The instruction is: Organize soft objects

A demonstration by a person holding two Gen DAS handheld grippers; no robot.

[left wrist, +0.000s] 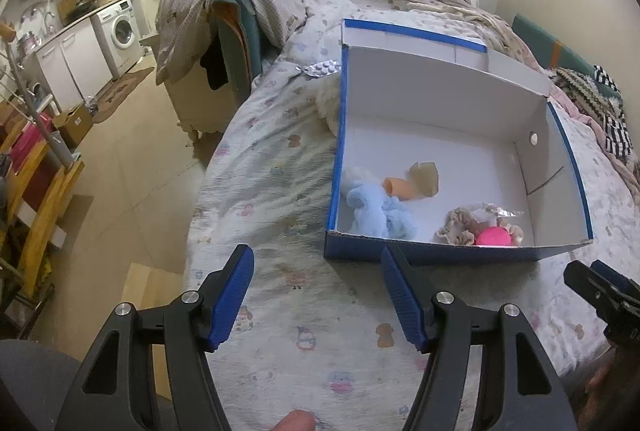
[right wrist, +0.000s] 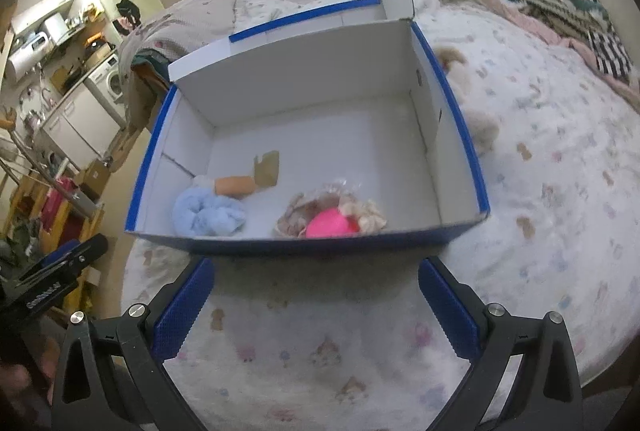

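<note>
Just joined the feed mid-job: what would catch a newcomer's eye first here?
The open blue cardboard box with white inside dominates the middle of the patterned bedspread. Near its front wall lie a bright pink round object amid beige scrunchies and a fluffy light-blue cloth. Both grippers, left and right, are open and empty.

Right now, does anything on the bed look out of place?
Yes. A foil pill pack lies on the quilt beside the box, and it is not a soft thing. A fluffy white toy sits outside against the box wall. Both grippers, left and right, are open and empty.
</note>
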